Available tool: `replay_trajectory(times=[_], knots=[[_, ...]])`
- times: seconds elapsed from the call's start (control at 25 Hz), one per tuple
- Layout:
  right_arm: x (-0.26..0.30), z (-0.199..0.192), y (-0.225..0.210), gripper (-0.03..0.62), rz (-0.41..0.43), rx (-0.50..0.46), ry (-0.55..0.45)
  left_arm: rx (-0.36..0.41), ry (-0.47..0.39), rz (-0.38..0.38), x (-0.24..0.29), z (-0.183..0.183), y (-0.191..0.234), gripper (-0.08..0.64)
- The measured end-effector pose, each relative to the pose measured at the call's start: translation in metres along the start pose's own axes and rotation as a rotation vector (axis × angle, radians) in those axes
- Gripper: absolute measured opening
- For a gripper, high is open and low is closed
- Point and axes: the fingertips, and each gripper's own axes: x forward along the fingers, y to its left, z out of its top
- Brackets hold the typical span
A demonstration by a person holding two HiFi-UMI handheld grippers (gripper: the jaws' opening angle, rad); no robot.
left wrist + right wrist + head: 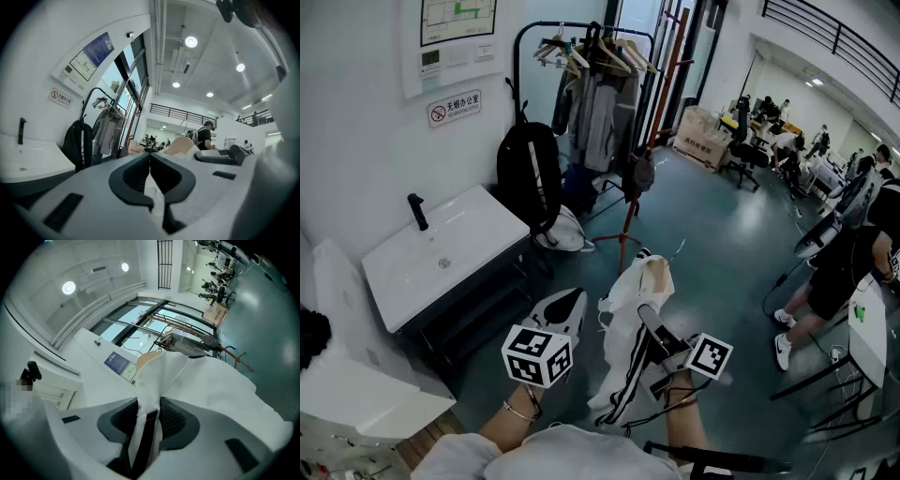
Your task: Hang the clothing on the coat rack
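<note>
White garment (623, 347) with black side stripes hangs at 6 o'clock in the head view, out in front of the person, with a wooden hanger (657, 272) showing at its collar. Right gripper (647, 319) is clamped on it: the pads pinch a fold of white cloth and black stripe (149, 411). Left gripper (567, 305) sits just beside the garment at 9 o'clock of it, jaws pressed together with nothing between them (150, 159).

Coat rack (518, 66) stands well apart at 12 o'clock, its rail already carrying grey clothes (600, 112).

Progress: garment is on its hanger and gripped. Carrying it over and hooking it on the rail are not yet done.
</note>
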Motion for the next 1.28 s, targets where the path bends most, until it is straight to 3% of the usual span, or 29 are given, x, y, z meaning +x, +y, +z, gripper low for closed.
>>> replay_trajectory(times=[0.24,0.52,0.8,1.28], knots=[[0.011,0.008,-0.004,0.140,0.008,0.084,-0.056,0.015,-0.020,-0.029,0.002,0.005,0.004,0.009],[0.022,0.004,-0.006,0.143,-0.002,0.167,-0.113,0.034,0.013,-0.056,-0.003,0.003,0.016,0.009],[0.028,0.005,-0.003,0.143,0.023,0.180,-0.144,0.033,0.059,-0.073,0.004,-0.009,0.021,0.009],[0.058,0.038,-0.026,0.143,0.082,0.192,-0.116,0.000,0.042,-0.026,0.053,-0.010,0.049,0.009]])
